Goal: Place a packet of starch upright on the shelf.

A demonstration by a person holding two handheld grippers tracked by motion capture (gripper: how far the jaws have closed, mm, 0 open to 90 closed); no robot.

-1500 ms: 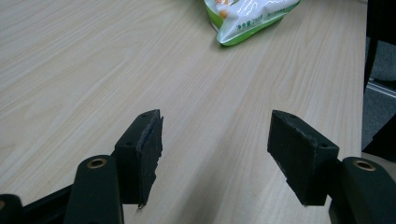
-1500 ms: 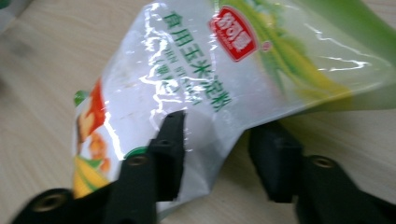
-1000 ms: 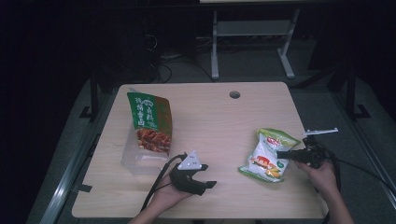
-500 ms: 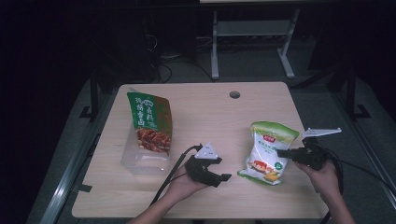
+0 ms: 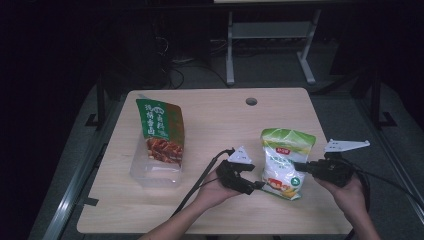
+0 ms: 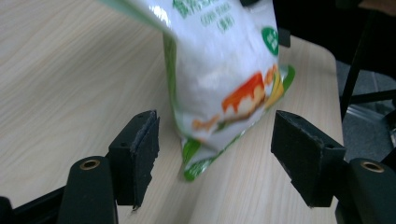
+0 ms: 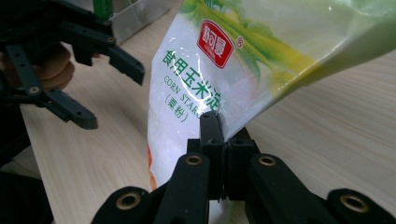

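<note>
A white-and-green corn starch bag [image 5: 286, 155] stands upright at the right of the wooden table [image 5: 215, 120], its bottom edge low over the wood. My right gripper [image 5: 296, 165] is shut on the bag's right edge; in the right gripper view the jaws [image 7: 223, 140] pinch the film of the bag [image 7: 196, 84]. My left gripper [image 5: 255, 177] is open just left of the bag's lower corner. In the left gripper view the bottom of the bag [image 6: 224, 70] hangs between the wide jaws of the left gripper [image 6: 215, 158], touching neither pad. The right gripper view also shows the left gripper [image 7: 109, 95], open.
A green-and-brown snack bag [image 5: 161, 131] lies on top of a clear plastic box [image 5: 150, 172] at the table's left. A round cable hole [image 5: 251, 101] sits near the far edge. A metal stand [image 5: 270, 35] is on the floor beyond the table.
The right gripper has lifted the corn starch bag from lying tilted to standing upright. The left gripper has moved right across the table toward the bag's lower corner.
</note>
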